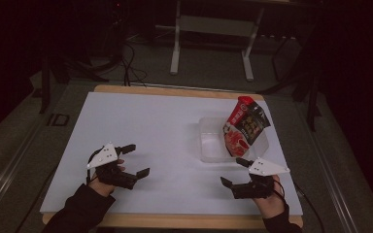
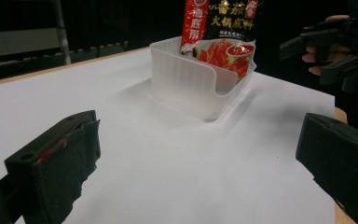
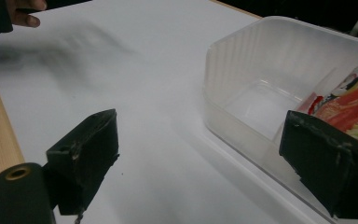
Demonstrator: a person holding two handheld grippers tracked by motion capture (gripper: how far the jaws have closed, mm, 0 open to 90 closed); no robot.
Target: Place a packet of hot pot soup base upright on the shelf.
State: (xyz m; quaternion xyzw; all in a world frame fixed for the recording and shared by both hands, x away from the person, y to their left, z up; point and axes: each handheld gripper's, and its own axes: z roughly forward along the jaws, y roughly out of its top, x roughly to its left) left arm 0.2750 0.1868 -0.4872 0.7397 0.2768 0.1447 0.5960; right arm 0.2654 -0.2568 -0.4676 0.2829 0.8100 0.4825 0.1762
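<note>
A clear plastic tub [image 1: 209, 143] [image 2: 191, 86] [image 3: 261, 70] sits on the white table top [image 1: 160, 126], right of centre. A red and black sauce packet [image 1: 245, 127] [image 2: 221, 35] [image 3: 349, 105] stands upright in it, leaning on its right end. My left gripper [image 1: 138, 159] [image 2: 196, 154] rests open at the near left, jaws wide apart and empty, aimed toward the tub. My right gripper [image 1: 234, 171] [image 3: 205, 158] stands open at the near right, just in front of the tub, nothing between its jaws.
The table's wooden edge [image 1: 175, 221] runs along the near side. Beyond the far edge stand a white metal frame [image 1: 209, 39] and cables [image 1: 128, 63] on a dark floor. In the left gripper view the person's other hand [image 2: 340, 51] shows at the upper right.
</note>
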